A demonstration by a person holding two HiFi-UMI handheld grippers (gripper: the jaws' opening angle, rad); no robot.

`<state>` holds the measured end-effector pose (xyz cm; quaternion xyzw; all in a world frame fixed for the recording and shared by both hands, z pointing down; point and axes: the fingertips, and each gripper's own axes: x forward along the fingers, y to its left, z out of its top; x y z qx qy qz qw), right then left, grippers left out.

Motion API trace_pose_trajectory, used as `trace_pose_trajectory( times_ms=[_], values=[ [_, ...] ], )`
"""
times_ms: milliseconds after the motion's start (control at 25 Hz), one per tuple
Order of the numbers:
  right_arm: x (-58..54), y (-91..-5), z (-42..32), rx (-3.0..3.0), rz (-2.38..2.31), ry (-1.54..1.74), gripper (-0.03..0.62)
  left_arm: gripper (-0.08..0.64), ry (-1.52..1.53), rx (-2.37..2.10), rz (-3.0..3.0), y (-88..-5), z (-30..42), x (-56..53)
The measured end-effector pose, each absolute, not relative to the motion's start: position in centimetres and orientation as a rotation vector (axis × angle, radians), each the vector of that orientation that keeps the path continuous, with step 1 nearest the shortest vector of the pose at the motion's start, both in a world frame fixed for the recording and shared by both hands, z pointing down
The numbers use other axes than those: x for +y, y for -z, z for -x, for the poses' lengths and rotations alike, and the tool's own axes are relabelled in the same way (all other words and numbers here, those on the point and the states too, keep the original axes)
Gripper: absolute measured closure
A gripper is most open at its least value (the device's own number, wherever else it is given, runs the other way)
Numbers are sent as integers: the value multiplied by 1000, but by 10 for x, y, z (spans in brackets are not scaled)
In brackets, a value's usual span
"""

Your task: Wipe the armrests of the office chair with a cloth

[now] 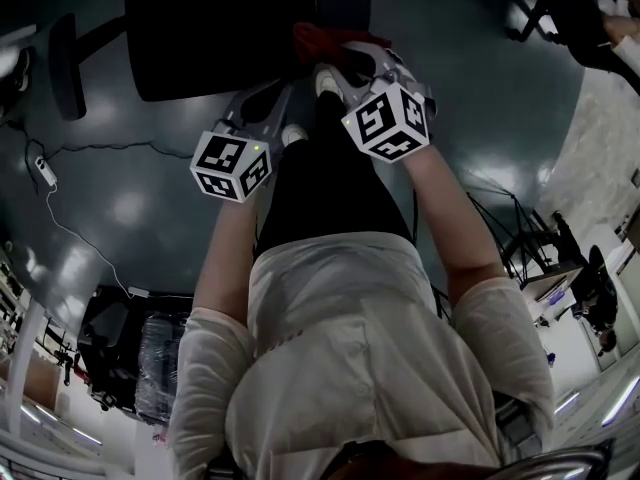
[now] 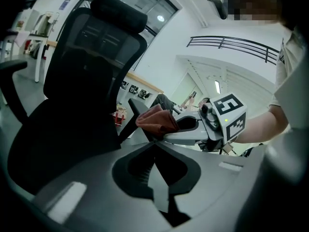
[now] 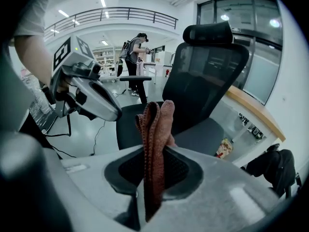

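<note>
You've got a loose white top [image 1: 340,348] on, the sleeves [image 1: 212,363] bunched up around the elbows, plus dark trousers [image 1: 322,198] and pale-toed shoes [image 1: 326,80]. The left gripper [image 2: 153,144] and right gripper [image 3: 154,151] are the same build: smooth light-grey shells with a dark, rounded cut-out around the jaws. Each has a white marker cube [image 1: 232,165] printed with black square patterns, and the left cube has a tiny green light [image 1: 258,149] on one face. A thin black cable [image 3: 68,122] hangs off the left one.
</note>
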<state>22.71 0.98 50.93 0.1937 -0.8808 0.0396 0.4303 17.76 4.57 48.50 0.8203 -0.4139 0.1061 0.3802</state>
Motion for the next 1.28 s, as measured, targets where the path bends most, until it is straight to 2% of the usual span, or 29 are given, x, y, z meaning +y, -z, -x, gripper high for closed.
trace_pose_trajectory(
  times_ms=[240, 440, 640, 800, 920, 1280],
  values=[
    [54, -510, -240, -2179, -517, -205, 543, 543, -287, -1031, -2103, -482, -179, 75],
    [48, -496, -260, -2181, -592, -285, 543, 543, -270, -1017, -2131, -472, -188, 67],
    [-3, -470, -289, -2241, -752, -358, 543, 543, -278, -1048, -2138, -469, -201, 39],
    [-63, -483, -317, -2221, -816, -514, 543, 543, -255, -1061, -2125, -473, -214, 19],
    [-108, -496, -328, -2192, -805, -488, 543, 543, -219, -1078, -2115, -475, -222, 4],
    [-187, -547, -303, -2179, -636, -413, 543, 543, -260, -1160, -1988, -508, -207, -25]
  ],
)
